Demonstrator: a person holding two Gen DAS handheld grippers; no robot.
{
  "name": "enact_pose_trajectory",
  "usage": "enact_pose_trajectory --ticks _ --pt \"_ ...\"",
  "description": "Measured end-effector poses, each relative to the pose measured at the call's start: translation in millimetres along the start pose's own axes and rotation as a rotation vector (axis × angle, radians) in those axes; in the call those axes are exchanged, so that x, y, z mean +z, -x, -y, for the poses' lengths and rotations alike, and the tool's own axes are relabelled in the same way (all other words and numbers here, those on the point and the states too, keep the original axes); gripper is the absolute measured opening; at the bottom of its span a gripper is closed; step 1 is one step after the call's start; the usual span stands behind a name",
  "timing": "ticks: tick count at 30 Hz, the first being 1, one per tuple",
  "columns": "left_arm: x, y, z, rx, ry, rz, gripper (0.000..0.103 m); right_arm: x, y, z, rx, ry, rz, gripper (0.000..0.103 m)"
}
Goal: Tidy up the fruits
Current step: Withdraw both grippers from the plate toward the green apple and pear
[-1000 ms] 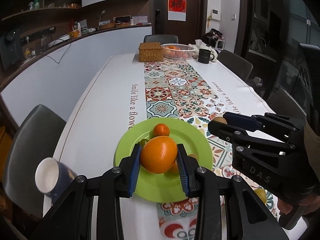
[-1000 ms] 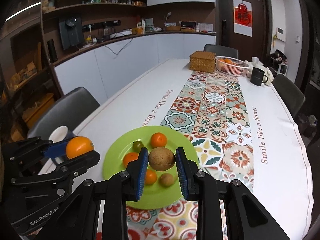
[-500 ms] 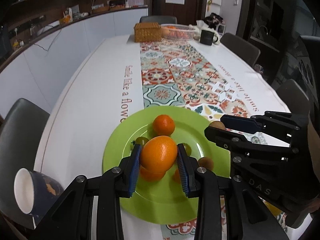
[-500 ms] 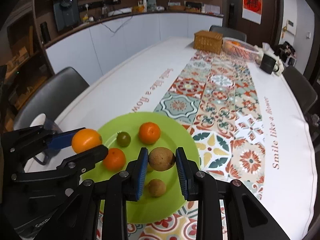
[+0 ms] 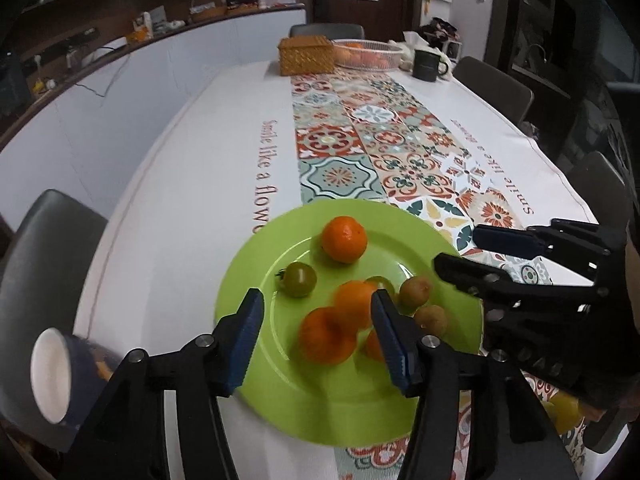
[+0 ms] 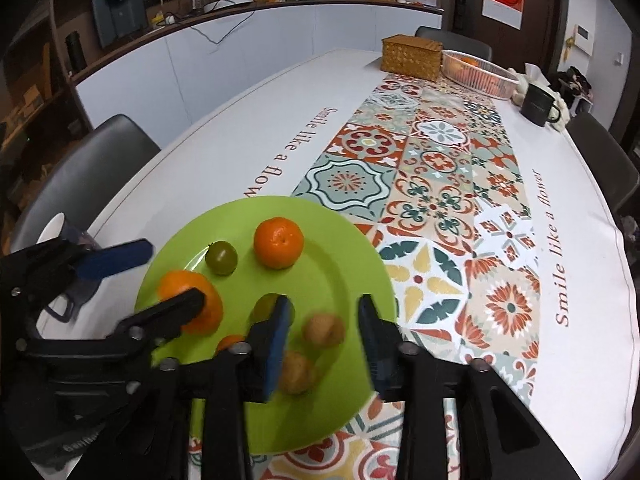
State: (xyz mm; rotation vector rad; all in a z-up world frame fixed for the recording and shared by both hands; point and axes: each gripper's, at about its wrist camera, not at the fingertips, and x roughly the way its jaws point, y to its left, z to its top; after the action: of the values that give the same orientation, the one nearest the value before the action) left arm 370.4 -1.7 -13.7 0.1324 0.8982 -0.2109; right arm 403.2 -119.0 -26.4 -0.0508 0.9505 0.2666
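The orange I brought sits blurred among the fruit on the green plate, my left gripper opening around it, pads clear. My right gripper is opening too, the brown fruit loose between its blades. I judge both could roll, knock the green tomato, or run over the rim. The tablecloth beyond lies open; the two grippers crowd each other.
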Motion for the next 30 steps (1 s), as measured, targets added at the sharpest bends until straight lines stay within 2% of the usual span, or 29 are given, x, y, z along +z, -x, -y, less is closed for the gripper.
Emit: enact_pose_trajectory --ticks 2,7,12,17,22,30 --pt "-5 13 -1 0.020 0.005 0.022 0.063 -3 11 3 -0.002 -0.010 0.019 0.042" --pt "-16 48 0 0.051 0.032 0.076 0.071 -16 54 8 -0.024 -0.029 0.109 0.058" --pt "-28 88 11 0.050 0.042 0.151 0.078 -33 103 8 -0.054 -0.018 0.210 0.069" --pt "-40 121 28 0.043 0.019 0.207 0.083 -52 146 3 -0.072 0.002 0.290 0.076" --pt "-56 144 44 0.035 -0.001 0.234 0.085 -77 178 3 -0.095 -0.010 0.342 0.080" --pt "-83 169 71 -0.001 -0.049 0.281 0.087 -120 207 4 -0.127 0.005 0.364 0.080"
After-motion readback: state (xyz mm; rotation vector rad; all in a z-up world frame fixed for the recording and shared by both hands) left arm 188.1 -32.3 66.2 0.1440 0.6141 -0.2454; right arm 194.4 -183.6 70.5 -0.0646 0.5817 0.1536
